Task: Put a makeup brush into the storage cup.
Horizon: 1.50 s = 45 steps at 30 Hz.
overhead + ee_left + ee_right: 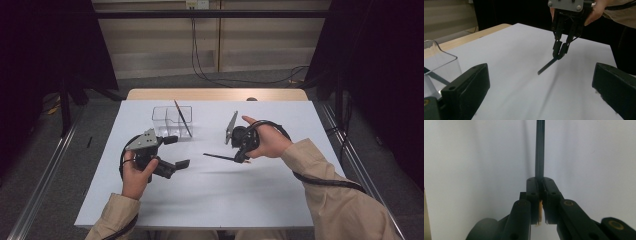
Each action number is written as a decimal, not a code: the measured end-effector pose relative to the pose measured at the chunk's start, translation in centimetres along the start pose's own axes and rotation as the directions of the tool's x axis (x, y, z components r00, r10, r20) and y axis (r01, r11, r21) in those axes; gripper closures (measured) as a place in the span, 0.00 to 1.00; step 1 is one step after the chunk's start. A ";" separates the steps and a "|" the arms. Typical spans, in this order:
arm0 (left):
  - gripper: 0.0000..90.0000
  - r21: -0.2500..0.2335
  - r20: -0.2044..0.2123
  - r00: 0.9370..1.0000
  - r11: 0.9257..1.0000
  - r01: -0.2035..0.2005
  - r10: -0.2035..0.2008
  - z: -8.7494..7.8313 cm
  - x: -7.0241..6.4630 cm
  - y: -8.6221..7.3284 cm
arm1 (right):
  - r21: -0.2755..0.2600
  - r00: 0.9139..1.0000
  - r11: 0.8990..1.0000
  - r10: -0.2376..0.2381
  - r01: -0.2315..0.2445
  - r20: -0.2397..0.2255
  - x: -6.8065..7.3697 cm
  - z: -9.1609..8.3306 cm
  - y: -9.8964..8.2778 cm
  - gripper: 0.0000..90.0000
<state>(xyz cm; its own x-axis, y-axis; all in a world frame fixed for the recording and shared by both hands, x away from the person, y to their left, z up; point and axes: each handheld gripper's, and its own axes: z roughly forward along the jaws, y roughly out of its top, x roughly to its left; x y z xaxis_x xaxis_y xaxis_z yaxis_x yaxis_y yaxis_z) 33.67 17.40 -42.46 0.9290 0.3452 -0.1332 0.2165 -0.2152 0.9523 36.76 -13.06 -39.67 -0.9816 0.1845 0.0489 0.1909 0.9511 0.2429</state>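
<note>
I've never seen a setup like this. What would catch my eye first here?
Probably the right gripper, near the middle of the white table, its jaws shut on a thin dark pencil that sticks out sideways above the surface. To its left, the left gripper stands open and holds nothing. Behind it sits a clear plastic box with another pencil leaning inside.

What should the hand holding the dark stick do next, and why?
Probably carry it toward the clear box. The right gripper is shut on the dark stick, held above the white table, and another stick already leans in that box. The left gripper is open, holding nothing.
</note>
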 end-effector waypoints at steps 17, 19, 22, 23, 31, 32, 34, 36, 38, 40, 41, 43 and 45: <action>0.01 0.107 0.030 0.999 0.994 -0.032 0.029 3.5 0.4 2.0 | -0.001 1.000 1.000 -0.028 0.028 -0.001 0.3 0.1 0.6 0.94; 0.00 0.128 0.029 0.999 0.992 -0.024 0.020 3.8 0.4 2.3 | 0.001 1.000 1.000 -0.024 0.024 -0.001 0.4 0.0 0.6 0.94; 0.00 0.178 0.014 1.000 0.984 -0.024 0.021 4.4 0.4 2.8 | 0.007 1.000 1.000 -0.017 0.017 0.000 0.5 0.0 0.7 0.94; 0.00 0.195 0.014 0.999 0.980 -0.032 0.030 4.6 0.3 3.0 | 0.005 1.000 1.000 -0.016 0.016 -0.001 0.5 0.0 0.7 0.94; 0.01 0.324 0.024 0.997 0.943 -0.079 0.076 6.2 -0.2 4.1 | 0.007 1.000 1.000 -0.030 0.030 0.002 0.5 -0.1 0.6 0.94; 0.01 0.339 0.028 0.997 0.937 -0.080 0.075 6.3 -0.1 4.2 | 0.007 1.000 1.000 -0.030 0.030 0.000 0.5 -0.1 0.6 0.94; 0.03 0.355 0.028 0.996 0.931 -0.084 0.079 6.5 -0.1 4.2 | 0.009 1.000 1.000 -0.027 0.027 0.001 0.5 -0.2 0.6 0.94; 0.05 0.370 0.034 0.996 0.925 -0.091 0.084 6.7 -0.1 4.3 | 0.012 1.000 1.000 -0.026 0.026 0.001 0.5 -0.2 0.6 0.94; 0.08 0.389 0.047 0.994 0.915 -0.109 0.098 6.9 -0.2 4.4 | 0.011 1.000 1.000 -0.026 0.026 0.001 0.5 -0.2 0.5 0.94; 0.12 0.399 0.057 0.992 0.909 -0.123 0.109 7.1 -0.3 4.5 | 0.011 1.000 1.000 -0.026 0.026 0.002 0.5 -0.2 0.5 0.94; 0.15 0.406 0.056 0.992 0.905 -0.129 0.117 7.2 -0.3 4.5 | 0.011 1.000 1.000 -0.026 0.026 0.001 0.5 -0.2 0.5 0.94; 0.18 0.420 0.061 0.992 0.899 -0.125 0.110 7.4 -0.3 4.7 | 0.015 1.000 1.000 -0.021 0.021 -0.002 0.6 -0.2 0.5 0.94; 0.21 0.431 0.068 0.991 0.893 -0.133 0.115 7.6 -0.4 4.9 | 0.017 1.000 1.000 -0.022 0.022 -0.001 0.6 -0.2 0.5 0.94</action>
<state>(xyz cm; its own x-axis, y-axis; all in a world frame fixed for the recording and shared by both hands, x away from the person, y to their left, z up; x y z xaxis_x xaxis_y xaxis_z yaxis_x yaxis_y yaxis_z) 36.63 9.30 -39.86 0.9659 0.2556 -0.0409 0.1989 -0.6313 0.7496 36.28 -12.52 -39.30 -0.9856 0.1632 0.0450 0.1692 0.9590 0.2274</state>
